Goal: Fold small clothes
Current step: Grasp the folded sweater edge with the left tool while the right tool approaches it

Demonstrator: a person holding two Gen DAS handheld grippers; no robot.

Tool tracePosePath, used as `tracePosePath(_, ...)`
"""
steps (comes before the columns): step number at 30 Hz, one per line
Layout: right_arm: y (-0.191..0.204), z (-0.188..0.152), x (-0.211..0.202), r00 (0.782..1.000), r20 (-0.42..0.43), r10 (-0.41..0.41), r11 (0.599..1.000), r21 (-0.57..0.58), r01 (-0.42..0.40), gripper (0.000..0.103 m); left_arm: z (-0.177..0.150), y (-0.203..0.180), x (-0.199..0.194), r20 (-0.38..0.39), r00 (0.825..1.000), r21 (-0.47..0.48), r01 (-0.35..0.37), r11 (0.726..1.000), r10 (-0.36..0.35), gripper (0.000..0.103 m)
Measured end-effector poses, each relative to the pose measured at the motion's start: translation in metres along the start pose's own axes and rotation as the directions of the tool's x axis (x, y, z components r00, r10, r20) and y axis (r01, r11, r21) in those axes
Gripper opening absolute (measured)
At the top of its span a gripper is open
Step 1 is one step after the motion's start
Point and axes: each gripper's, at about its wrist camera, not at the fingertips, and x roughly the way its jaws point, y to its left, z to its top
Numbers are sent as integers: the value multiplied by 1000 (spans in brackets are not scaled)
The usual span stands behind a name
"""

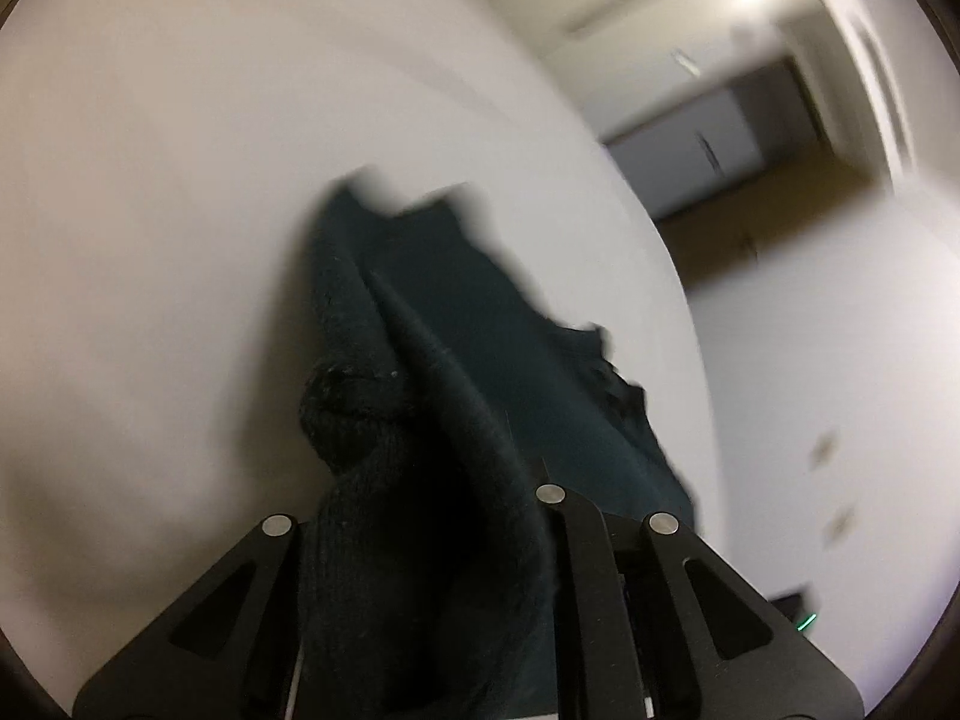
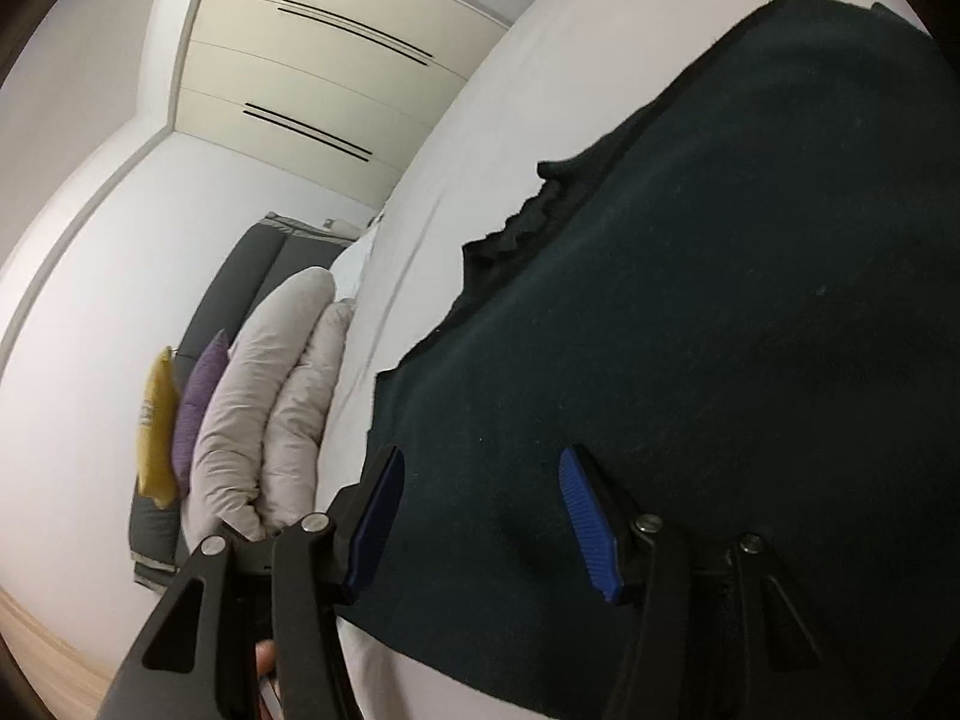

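Observation:
A dark green knit garment (image 2: 690, 300) lies spread on a white bed sheet (image 2: 456, 138). My right gripper (image 2: 480, 516) is open, with its blue pads (image 2: 585, 522) over the garment's near part and nothing held. In the left wrist view my left gripper (image 1: 420, 516) is shut on a bunched fold of the same garment (image 1: 456, 324), and the cloth trails away from the fingers across the white sheet (image 1: 180, 180). The fingertips are hidden by the cloth. This view is blurred.
Off the bed's left edge stand white pillows (image 2: 264, 396), a purple cushion (image 2: 201, 396) and a yellow cushion (image 2: 156, 426) against a grey headboard (image 2: 264, 258). A cream wardrobe (image 2: 336, 54) is behind. Wooden floor (image 1: 750, 240) shows past the bed's right edge.

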Motion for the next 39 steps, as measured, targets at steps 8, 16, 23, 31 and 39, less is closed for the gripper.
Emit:
tracePosePath(8,-28,46,-25,987,-35,157,977,150,-150,77,-114,-153,61,117,973,767,-215,604,197,10)
tracePosePath(16,-20,64,10,968,-188,169,978,150,-142,79,-126,-139,60,166,966,769,-254,587,199,10)
tracePosePath(23,0,71,29,959,-236,158,981,146,-126,79,-128,-131,37,245,948,755,-318,573,203,10)
tracePosePath(31,17,80,78,931,-360,64,994,105,-28,71,-148,-138,25,304,928,783,-373,498,216,10)
tracePosePath(39,24,74,103,914,-405,-29,1000,-19,23,20,-161,-135,15,317,917,808,-395,437,243,11)
